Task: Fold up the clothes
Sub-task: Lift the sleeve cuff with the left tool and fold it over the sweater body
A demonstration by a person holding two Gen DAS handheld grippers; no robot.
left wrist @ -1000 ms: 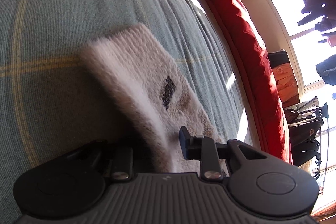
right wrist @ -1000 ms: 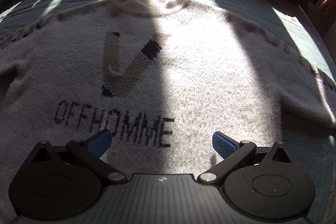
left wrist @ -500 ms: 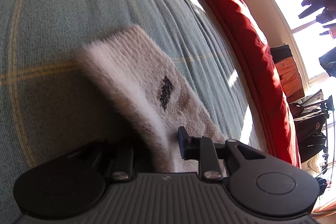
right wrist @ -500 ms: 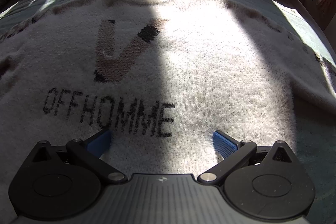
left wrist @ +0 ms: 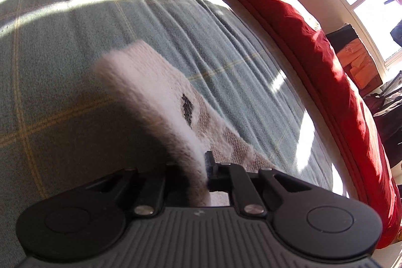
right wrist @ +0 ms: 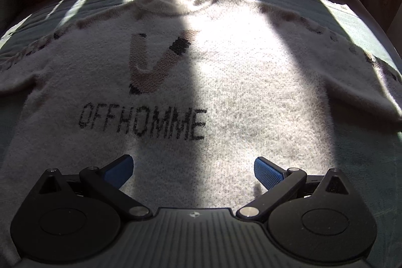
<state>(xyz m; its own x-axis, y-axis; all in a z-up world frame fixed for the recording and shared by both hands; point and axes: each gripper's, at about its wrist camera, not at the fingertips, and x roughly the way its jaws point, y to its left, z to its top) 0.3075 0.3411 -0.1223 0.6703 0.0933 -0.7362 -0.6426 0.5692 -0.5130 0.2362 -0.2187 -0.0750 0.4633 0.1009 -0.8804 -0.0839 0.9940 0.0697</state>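
White sweater (right wrist: 226, 82) spread flat, front up, on the green bed (left wrist: 62, 72). Left gripper (left wrist: 198, 172) clamped on a lifted sleeve (left wrist: 155, 92); right gripper (right wrist: 193, 170) spread wide above the hem, holding nothing.

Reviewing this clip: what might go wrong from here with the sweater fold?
1. The left claw pinches only the edge of the sleeve; the fuzzy knit may slip out when carried across.
2. The right claw hangs open over the sweater body, pinning nothing, so pulling the sleeve may drag the whole garment across the green blanket.
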